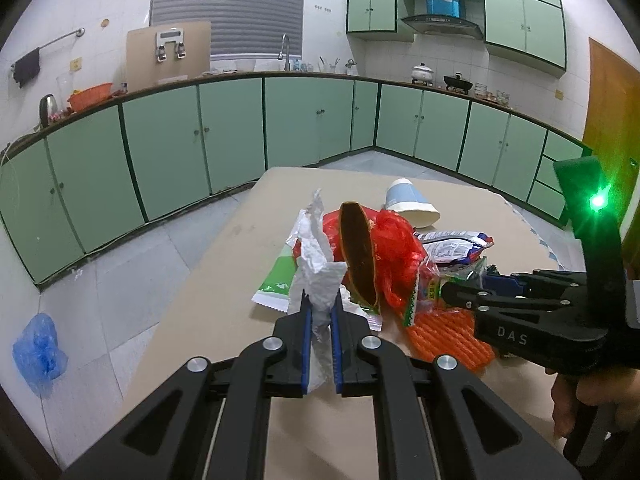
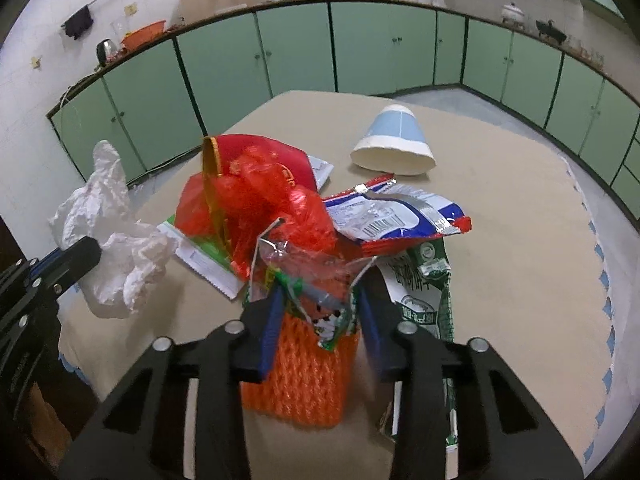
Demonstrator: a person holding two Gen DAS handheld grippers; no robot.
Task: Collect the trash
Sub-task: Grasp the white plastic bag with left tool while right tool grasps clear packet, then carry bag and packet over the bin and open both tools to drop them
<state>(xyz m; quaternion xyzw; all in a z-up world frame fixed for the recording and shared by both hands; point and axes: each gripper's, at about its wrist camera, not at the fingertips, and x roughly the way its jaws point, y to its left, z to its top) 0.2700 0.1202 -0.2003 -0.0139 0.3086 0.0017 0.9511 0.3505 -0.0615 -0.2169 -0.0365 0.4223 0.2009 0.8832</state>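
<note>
A heap of trash lies on the tan table (image 2: 520, 240): a red plastic bag (image 2: 264, 200), a red, white and blue snack packet (image 2: 392, 216), a flattened green carton (image 2: 420, 284) and a tipped paper cup (image 2: 394, 140). My left gripper (image 1: 320, 300) is shut on a crumpled white tissue (image 1: 316, 256), held up at the heap's left side. My right gripper (image 2: 320, 296) grips the orange foam net (image 2: 304, 372) at the heap's near edge, with a clear and green wrapper (image 2: 308, 272) bunched between its pads too.
A green and white packet (image 1: 276, 280) lies under the red bag. Green kitchen cabinets run along the walls beyond the table. A blue plastic bag (image 1: 38, 352) lies on the tiled floor at the left. A person's hand (image 1: 580, 400) holds the right gripper's handle.
</note>
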